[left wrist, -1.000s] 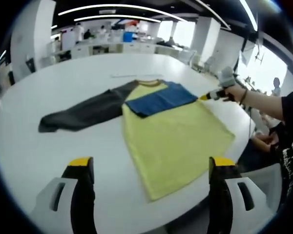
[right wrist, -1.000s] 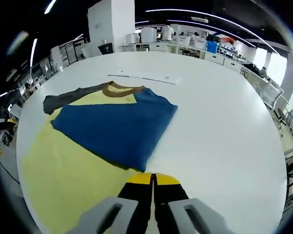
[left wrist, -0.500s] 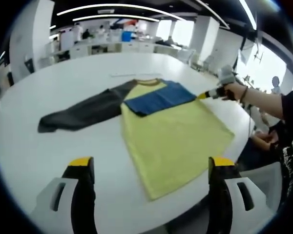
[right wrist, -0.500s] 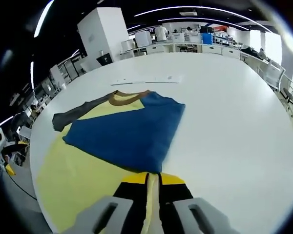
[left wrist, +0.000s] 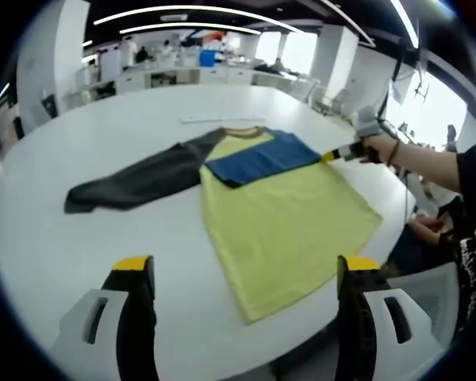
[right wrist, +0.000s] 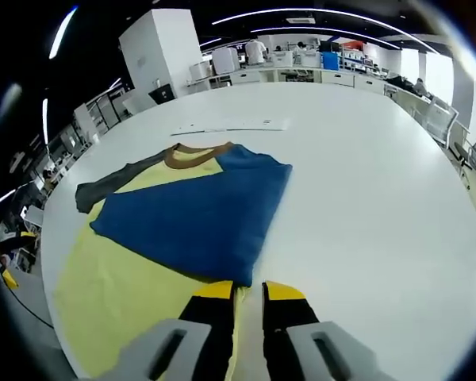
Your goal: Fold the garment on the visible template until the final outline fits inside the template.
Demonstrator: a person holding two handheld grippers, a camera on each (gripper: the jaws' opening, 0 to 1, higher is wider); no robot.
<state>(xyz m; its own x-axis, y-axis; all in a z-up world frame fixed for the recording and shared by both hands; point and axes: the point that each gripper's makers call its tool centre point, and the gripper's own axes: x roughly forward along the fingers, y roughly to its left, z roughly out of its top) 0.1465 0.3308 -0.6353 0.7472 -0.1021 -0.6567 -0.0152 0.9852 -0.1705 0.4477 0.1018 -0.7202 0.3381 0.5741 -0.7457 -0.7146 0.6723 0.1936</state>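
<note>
On white table [left wrist: 103, 238], yellow garment [left wrist: 282, 230], blue sleeve [right wrist: 198, 222] folded across

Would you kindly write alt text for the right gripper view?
A yellow shirt lies flat on a white table, its blue sleeve folded across the chest and a dark grey sleeve stretched outward. The right gripper sits at the sleeve's near edge, fingers slightly apart.
</note>
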